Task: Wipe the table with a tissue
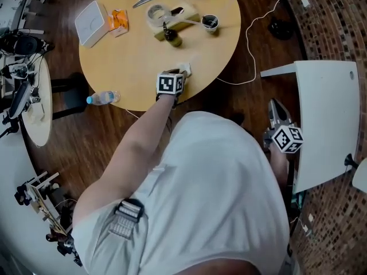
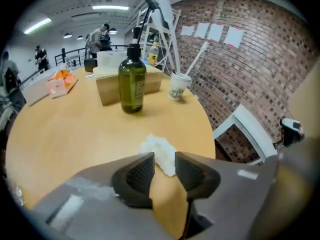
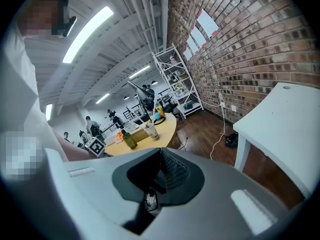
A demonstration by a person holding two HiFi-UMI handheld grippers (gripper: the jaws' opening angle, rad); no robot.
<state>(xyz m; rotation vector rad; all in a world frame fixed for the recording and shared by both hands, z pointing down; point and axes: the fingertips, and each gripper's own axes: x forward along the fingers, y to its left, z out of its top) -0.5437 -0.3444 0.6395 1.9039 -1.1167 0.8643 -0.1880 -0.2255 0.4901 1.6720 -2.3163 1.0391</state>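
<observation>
Tissue (image 2: 160, 150) lies crumpled near table (image 2: 75, 139) edge, just ahead of left gripper (image 2: 164, 170), jaws parted, unpinched. Right gripper (image 3: 160, 171) closed, off-table. Wiping not under way; probably needs a grip first.

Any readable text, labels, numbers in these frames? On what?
None legible.
Green bottle label: too blurred.
Orange packet print: too small.
Wall sheets: blurred.
Marker cubes: square patterns only, no letters.
</observation>
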